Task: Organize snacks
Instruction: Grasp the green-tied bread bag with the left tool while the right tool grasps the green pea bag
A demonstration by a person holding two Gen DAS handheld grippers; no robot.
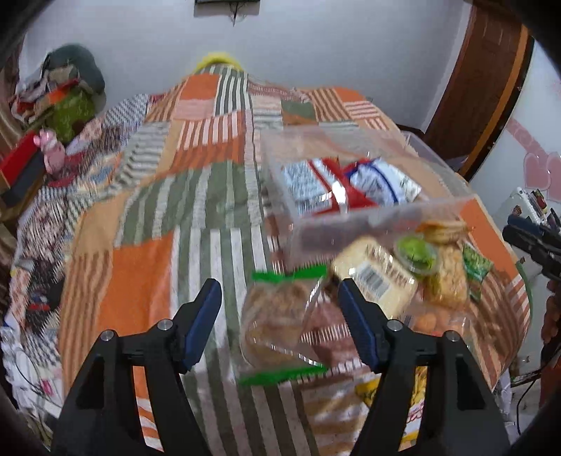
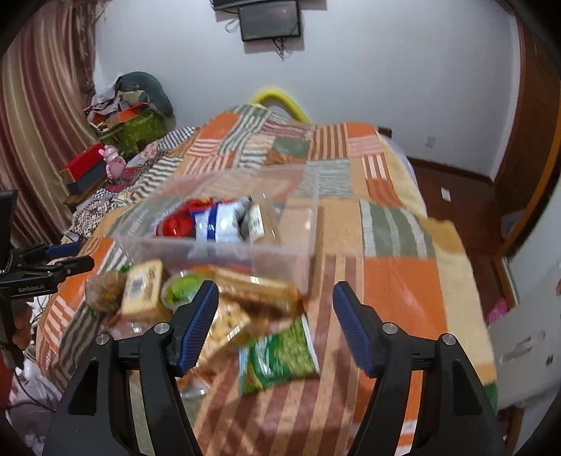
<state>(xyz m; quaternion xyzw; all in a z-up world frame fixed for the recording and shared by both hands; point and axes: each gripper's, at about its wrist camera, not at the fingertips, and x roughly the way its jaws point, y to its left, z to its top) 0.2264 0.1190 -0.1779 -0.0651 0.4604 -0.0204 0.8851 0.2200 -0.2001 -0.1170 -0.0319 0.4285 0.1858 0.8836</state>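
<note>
A clear plastic bin (image 1: 382,221) sits on the patchwork bedspread and holds red and white-blue snack packets (image 1: 350,182); it also shows in the right wrist view (image 2: 224,249). Loose snacks lie in front of it: a clear bag of brown biscuits with green ends (image 1: 280,322), a beige boxed pack with a barcode (image 1: 375,277), a green-lidded cup (image 1: 417,254) and a green pea packet (image 2: 280,354). My left gripper (image 1: 280,298) is open above the biscuit bag. My right gripper (image 2: 275,298) is open above the snack pile, holding nothing.
The patchwork bedspread (image 1: 182,224) covers the bed. A pile of clothes and boxes (image 2: 129,115) stands at the far left by a curtain. A wooden floor (image 2: 455,207) and door lie to the right. A screen (image 2: 270,21) hangs on the wall.
</note>
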